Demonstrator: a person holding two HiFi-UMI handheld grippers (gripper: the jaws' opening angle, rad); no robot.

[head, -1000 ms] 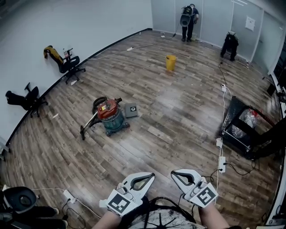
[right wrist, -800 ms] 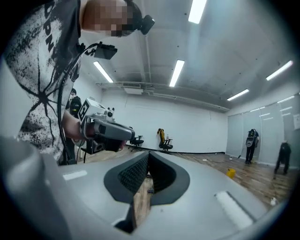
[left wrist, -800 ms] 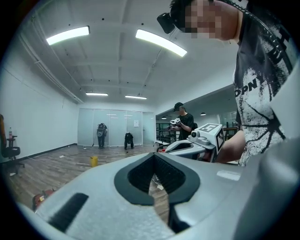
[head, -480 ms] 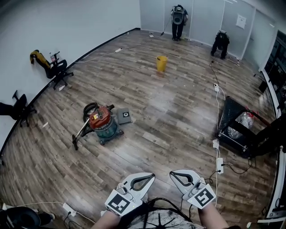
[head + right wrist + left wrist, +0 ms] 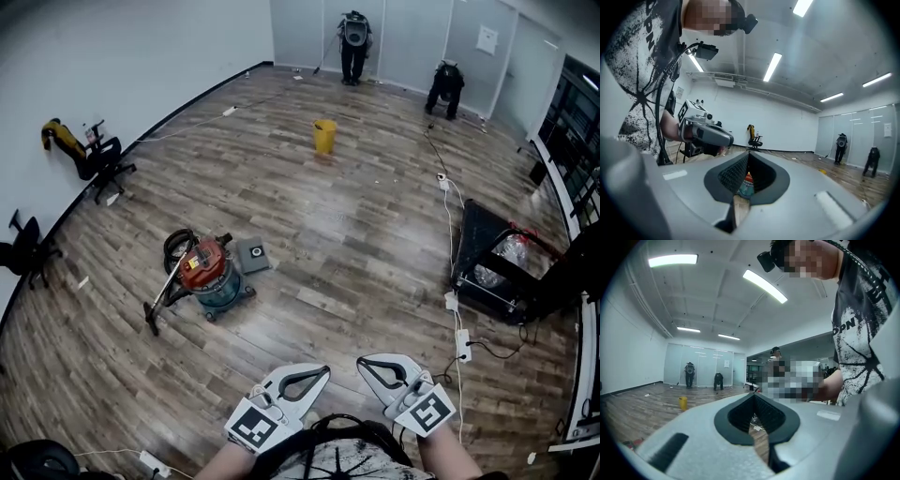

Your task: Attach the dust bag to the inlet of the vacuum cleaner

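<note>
The vacuum cleaner (image 5: 202,272) has a red lid and a teal drum. It stands on the wood floor at the left of the head view, with a black hose (image 5: 176,246) coiled behind it and a wand (image 5: 157,302) lying at its left. A flat grey square with a dark centre, apparently the dust bag (image 5: 253,254), lies on the floor just right of it. My left gripper (image 5: 324,369) and right gripper (image 5: 362,361) are held side by side at the bottom of the view, both shut and empty, far from the vacuum. In the right gripper view the vacuum cleaner (image 5: 746,184) shows past the shut jaws.
A yellow bucket (image 5: 324,135) stands mid-floor further off. Office chairs (image 5: 90,152) line the left wall. A black cart (image 5: 502,264) with a plastic bag stands at the right, beside power strips and cables (image 5: 460,343). Two people (image 5: 354,39) are at the far glass wall.
The whole scene has slid toward me and left in the head view: the vacuum and bucket now sit lower. Both grippers keep the same shut pose at the bottom.
</note>
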